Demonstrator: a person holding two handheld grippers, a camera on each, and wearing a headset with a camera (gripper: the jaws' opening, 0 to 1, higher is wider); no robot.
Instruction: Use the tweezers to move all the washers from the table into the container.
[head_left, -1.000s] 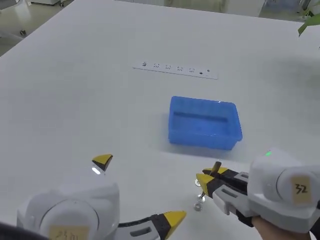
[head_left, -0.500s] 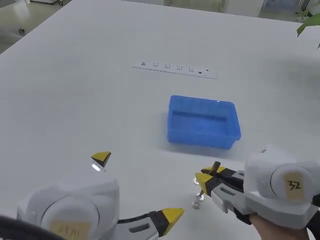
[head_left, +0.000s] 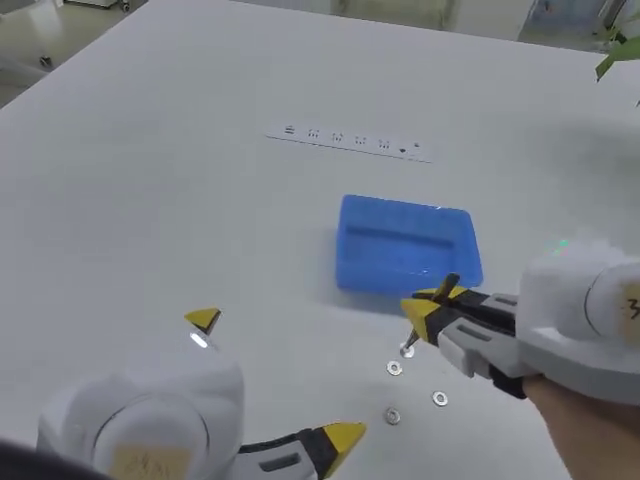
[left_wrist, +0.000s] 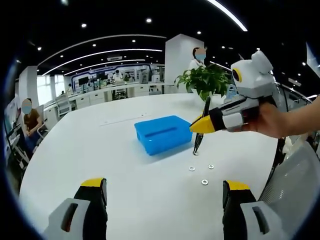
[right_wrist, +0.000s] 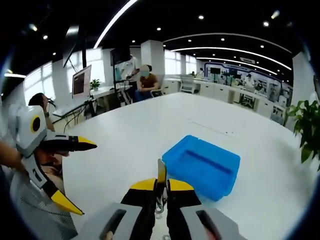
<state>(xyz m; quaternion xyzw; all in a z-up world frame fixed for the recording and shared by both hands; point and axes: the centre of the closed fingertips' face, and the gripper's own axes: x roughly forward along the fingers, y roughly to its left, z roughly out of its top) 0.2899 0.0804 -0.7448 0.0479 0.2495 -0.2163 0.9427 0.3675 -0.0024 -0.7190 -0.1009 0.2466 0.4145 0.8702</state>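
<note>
Bare table (head_left: 150, 200) wide at left, blue container (head_left: 405, 245) just beyond washers (head_left: 394, 369), power strip (head_left: 350, 140) farther back

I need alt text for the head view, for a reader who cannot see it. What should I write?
The right hand-held gripper is shut on tweezers, tips down near the white table, just in front of a blue container. Three washers lie on the table nearby. The left hand-held gripper is open at lower left.

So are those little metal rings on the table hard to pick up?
Probably fiddly: the washers lie flat and thin on the smooth table, leaving little edge to catch. They look tiny, so likely light, and may skid when the tweezers nudge them.
</note>
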